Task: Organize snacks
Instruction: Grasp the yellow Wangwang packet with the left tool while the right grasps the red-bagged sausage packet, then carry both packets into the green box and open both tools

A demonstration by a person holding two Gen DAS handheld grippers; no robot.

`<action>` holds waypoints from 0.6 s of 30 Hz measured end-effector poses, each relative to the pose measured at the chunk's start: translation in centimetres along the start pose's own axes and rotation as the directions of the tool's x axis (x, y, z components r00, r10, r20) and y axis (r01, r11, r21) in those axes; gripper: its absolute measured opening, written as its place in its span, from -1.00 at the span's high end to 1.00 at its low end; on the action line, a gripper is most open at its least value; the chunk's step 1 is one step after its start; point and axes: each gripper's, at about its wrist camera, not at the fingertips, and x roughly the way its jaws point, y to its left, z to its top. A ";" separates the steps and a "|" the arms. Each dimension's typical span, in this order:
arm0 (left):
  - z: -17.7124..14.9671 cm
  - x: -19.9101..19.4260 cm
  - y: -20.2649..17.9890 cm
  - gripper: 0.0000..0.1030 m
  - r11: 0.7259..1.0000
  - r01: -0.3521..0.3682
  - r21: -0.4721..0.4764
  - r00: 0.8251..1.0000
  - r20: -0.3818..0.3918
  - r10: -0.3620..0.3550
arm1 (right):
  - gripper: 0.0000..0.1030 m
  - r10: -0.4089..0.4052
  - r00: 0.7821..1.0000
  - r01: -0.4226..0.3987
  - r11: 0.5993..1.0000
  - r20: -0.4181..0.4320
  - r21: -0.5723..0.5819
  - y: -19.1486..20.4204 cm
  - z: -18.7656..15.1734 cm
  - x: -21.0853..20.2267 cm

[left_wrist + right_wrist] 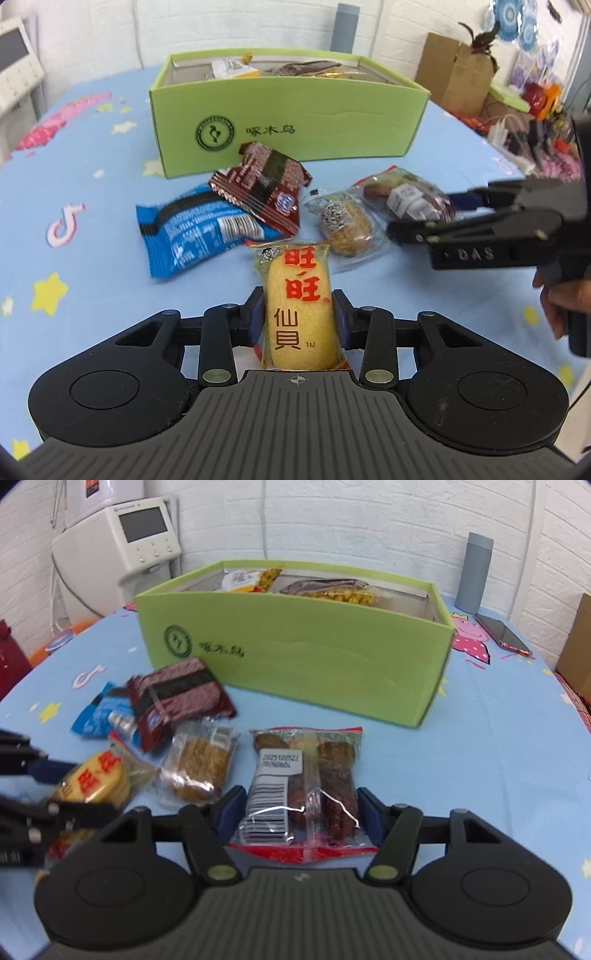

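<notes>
L gripper [298,317]: jaws clenched on the yellow rice-cracker pack [297,310], blue pads touching both long sides; pack points fwd, held at the near edge of the pile.
R gripper [302,812]: jaws grasping the clear date pack [303,790], pads at both sides of its near half; barcode label faces up.
Person's hand [561,299]: seen in L view, on the R gripper's handle.
Green box [332,657]: open top, on the blue worktop [498,757] behind the loose snacks; already has a few packs inside, incl. yellow ones [332,590].
Blue pack [199,230]: flat on worktop, L of the cracker pack, partly under the dark red pack [264,186].
Dark red pack: just in front of box wall, leaning over the blue one.
Clear biscuit pack [201,764]: betw. cracker pack & date pack, near both.
Grey cylinder [474,572]: upright behind box, R end.
Phone [502,633]: flat on worktop nr cylinder.
White machine w/ screen [144,531]: off worktop, back L.
</notes>
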 end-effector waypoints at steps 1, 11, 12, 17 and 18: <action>-0.2 -0.5 0.2 0.61 1.000 0.016 -0.013 1.000 -0.011 -0.017 | -0.23 0.001 1.000 -0.001 1.000 0.004 0.016 -0.1 -0.7 -0.8; 2.5 -5.1 0.5 0.60 0.983 0.181 -0.022 0.982 0.060 -0.180 | -0.19 0.089 0.993 -0.098 0.990 0.083 0.105 -0.5 -3.3 -7.5; 2.7 -5.2 0.5 0.60 0.985 0.172 -0.019 0.983 0.067 -0.170 | -0.16 0.080 0.993 -0.088 0.992 0.087 0.093 -0.4 -3.0 -7.4; 1.0 -3.0 0.2 0.60 0.992 0.130 -0.007 0.992 0.005 -0.130 | -0.23 0.042 0.998 -0.044 0.998 0.043 0.050 0.4 -4.1 -5.5; 0.3 -2.5 0.1 0.60 0.994 0.111 -0.001 0.994 -0.013 -0.111 | -0.27 0.041 0.999 -0.042 0.998 0.036 0.045 0.5 -4.3 -5.3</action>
